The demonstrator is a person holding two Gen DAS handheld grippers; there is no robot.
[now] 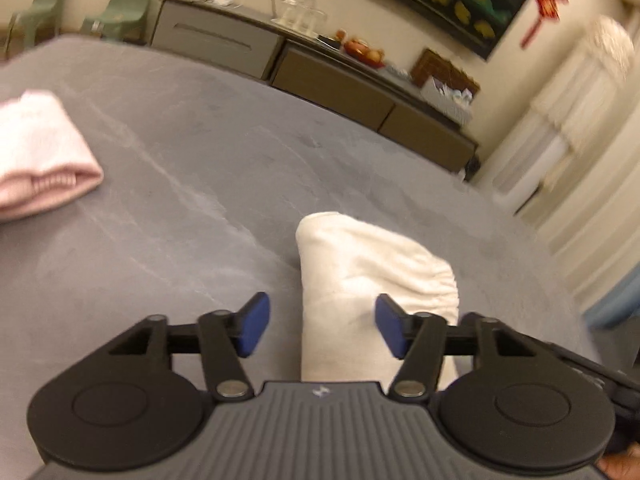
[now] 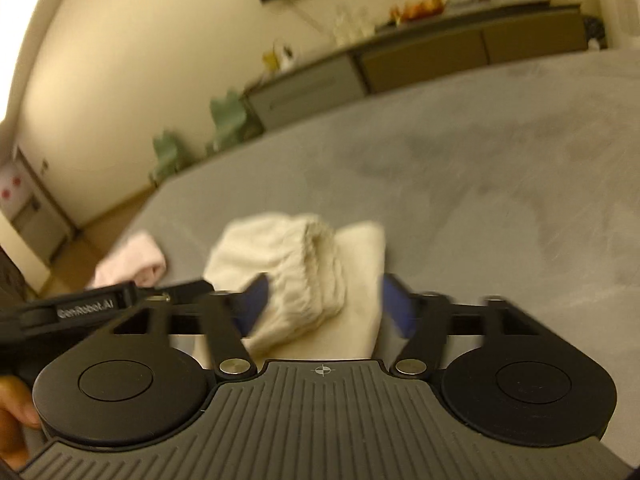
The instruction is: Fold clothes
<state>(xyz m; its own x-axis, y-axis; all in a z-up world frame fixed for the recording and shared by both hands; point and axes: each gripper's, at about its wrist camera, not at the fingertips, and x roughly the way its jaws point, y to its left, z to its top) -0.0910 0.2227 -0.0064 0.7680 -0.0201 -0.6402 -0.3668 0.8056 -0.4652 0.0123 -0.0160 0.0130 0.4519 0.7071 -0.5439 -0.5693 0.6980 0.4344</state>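
Both grippers, left (image 1: 321,326) and right (image 2: 322,304), spread and empty over the folded white garment (image 1: 360,276); folding appears complete or pausing between folds.

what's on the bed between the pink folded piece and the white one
Nothing: in the left wrist view only bare grey bed cover lies between the pink folded garment and the white folded garment.
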